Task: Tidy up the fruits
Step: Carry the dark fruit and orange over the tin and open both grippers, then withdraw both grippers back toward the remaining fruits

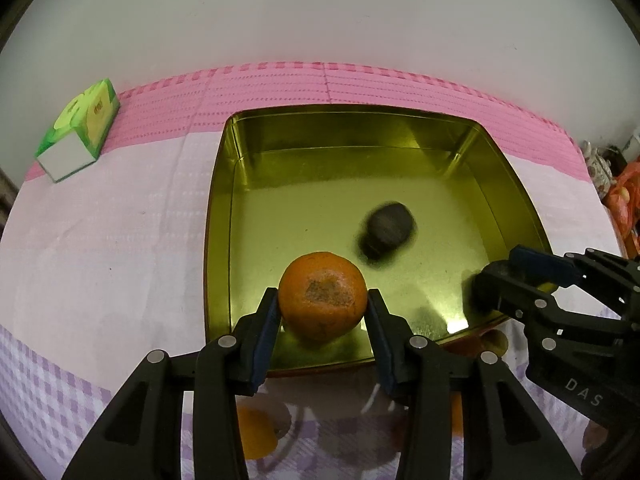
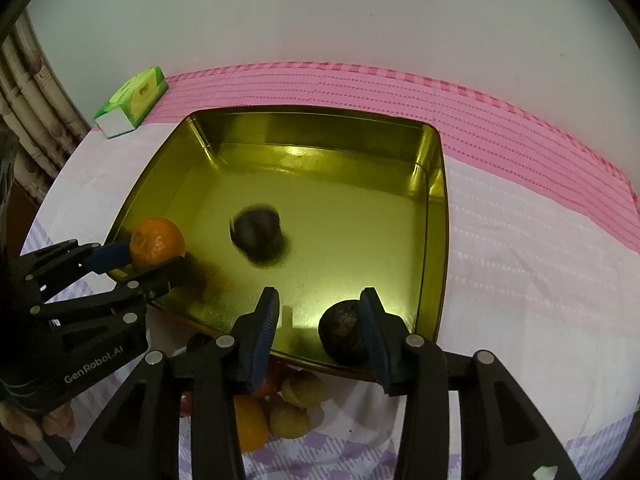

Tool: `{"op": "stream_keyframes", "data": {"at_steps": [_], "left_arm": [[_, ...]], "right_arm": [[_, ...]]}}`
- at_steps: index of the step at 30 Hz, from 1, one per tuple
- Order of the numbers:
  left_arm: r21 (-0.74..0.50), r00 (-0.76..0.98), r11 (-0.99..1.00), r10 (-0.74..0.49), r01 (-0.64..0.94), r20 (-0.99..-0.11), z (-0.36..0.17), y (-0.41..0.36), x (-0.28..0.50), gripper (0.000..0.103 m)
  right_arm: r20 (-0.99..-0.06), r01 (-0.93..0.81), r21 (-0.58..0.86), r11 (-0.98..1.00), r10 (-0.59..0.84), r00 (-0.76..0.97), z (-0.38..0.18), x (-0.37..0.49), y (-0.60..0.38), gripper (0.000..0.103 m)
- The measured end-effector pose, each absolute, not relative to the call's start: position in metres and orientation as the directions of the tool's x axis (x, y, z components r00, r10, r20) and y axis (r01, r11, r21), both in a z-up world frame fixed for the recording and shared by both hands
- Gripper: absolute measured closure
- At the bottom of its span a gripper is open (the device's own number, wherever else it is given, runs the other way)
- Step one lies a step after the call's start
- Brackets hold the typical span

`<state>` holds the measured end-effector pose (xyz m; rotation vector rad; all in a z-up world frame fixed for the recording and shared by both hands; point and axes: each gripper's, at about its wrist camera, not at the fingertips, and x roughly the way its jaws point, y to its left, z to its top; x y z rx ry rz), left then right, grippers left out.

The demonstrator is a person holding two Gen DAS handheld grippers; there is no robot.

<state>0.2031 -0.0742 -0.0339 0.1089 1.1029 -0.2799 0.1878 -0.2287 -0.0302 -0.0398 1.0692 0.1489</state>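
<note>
While my left claw (image 1: 323, 312) stays out of it, clamped on an orange (image 1: 322, 295) above the tin's near edge, my right claw (image 2: 318, 318) stands apart, one pad beside a dark fruit (image 2: 342, 330) resting in the gold tin (image 2: 434, 216). Second dark fruit (image 2: 258, 236) blurred mid-tin. More fruit (image 2: 296, 404) on the checked cloth (image 2: 520, 280) below the claws. Green tissue box (image 2: 132, 96) far left on the surface.

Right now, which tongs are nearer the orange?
Left. The left tongs clamp the orange between their pads at the gold tin's rim. The right tongs are open farther along that rim, beside a dark fruit.
</note>
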Motion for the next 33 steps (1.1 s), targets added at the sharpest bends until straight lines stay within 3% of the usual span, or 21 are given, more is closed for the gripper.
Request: {"op": "stream_keyframes", "data": {"at_steps": [19, 33], "left_arm": [[-0.025, 0.493, 0.958, -0.169, 0.285, -0.853, 0.008, -0.055, 0.139, 0.059], [-0.012, 0.418, 0.973, -0.111, 0.232, -0.902, -0.040, -0.017, 0.087, 0.059]], "right_arm": [[-0.847, -0.135, 0.053, 0.989, 0.117, 0.519, -0.004, 0.121, -0.224, 0.063], [-0.886, -0.115, 0.054, 0.992, 0.101, 0.452, -0.045, 0.076, -0.228, 0.063]]}}
